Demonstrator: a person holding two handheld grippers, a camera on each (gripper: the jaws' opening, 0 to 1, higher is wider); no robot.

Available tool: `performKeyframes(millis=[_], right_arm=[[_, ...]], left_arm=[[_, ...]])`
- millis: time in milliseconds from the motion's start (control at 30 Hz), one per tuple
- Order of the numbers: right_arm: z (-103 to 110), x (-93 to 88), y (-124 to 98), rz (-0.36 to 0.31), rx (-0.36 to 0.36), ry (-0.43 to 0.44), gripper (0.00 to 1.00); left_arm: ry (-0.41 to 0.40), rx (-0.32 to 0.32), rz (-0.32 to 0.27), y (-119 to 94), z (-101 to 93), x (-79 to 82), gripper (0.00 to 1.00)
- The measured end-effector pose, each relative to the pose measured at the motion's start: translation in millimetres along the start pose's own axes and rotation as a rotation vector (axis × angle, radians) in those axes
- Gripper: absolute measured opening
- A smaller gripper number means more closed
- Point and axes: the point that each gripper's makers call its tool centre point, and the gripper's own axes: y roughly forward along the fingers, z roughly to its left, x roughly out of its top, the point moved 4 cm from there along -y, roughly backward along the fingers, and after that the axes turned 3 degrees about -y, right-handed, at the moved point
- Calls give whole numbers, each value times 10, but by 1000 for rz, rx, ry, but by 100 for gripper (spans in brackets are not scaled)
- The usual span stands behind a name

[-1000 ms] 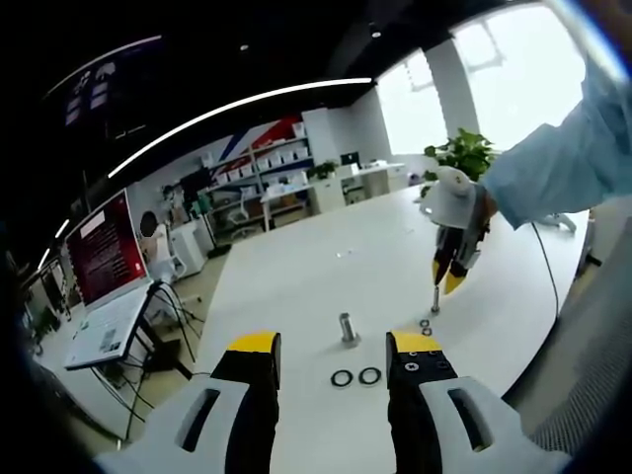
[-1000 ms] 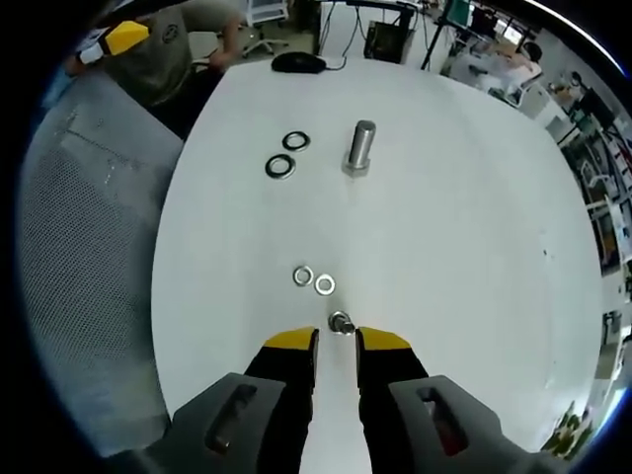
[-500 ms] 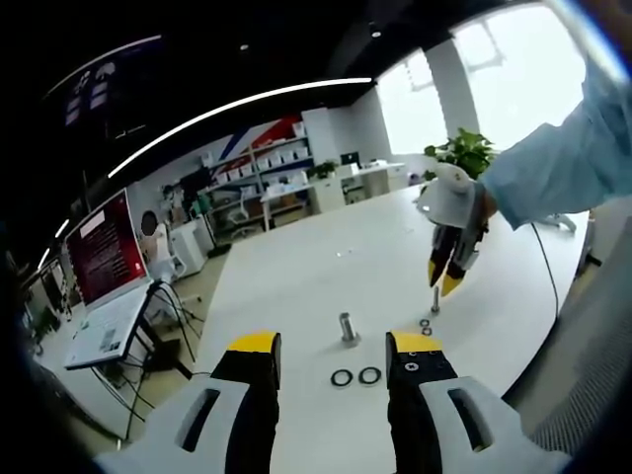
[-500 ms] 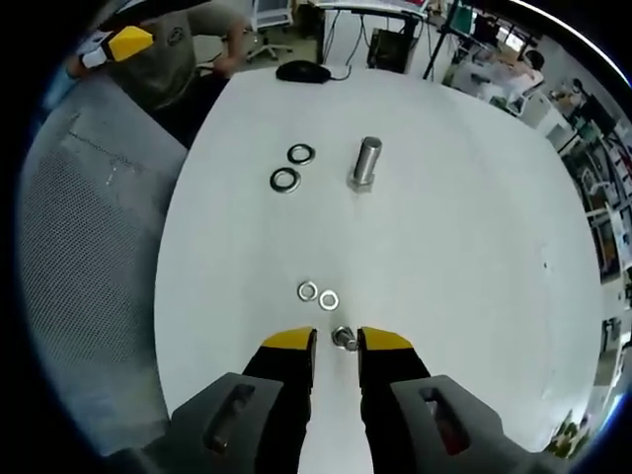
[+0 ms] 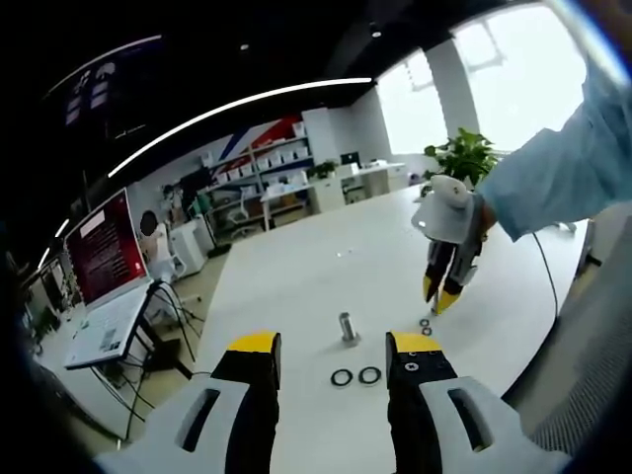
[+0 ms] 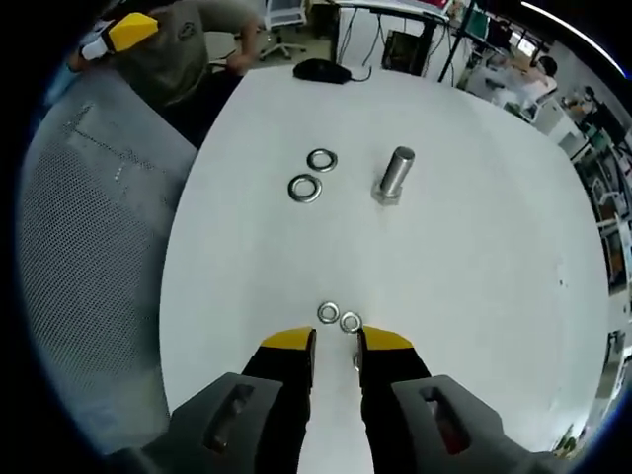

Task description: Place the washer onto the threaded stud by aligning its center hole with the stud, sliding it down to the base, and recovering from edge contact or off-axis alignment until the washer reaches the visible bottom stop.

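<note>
Two small washers (image 6: 339,317) flat on bench (image 6: 474,267), now just ahead of right hand-held gripper (image 6: 336,343); its jaws narrowly parted, holding nothing visible. Small stud has slipped from sight between tips. Large stud (image 6: 396,175) and two dark washers (image 6: 313,174) well apart, path unobstructed. Left hand-held gripper (image 5: 331,346) spread, idle.

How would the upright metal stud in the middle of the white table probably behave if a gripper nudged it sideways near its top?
The stud stands tall and narrow on a small base, so a push up high would likely tip it rather than slide it. Once down, its round shaft would probably roll on the smooth table. It looks like solid metal, so likely stiff and heavy for its size.
</note>
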Motion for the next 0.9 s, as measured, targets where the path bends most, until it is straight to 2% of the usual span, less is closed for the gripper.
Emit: performKeyframes(millis=[533, 900], right_arm=[[97, -24, 215, 21, 36, -9, 18], [82, -22, 318, 50, 21, -11, 18]], left_arm=[[1, -5, 8, 10, -9, -18, 41], [3, -16, 14, 20, -26, -25, 41]])
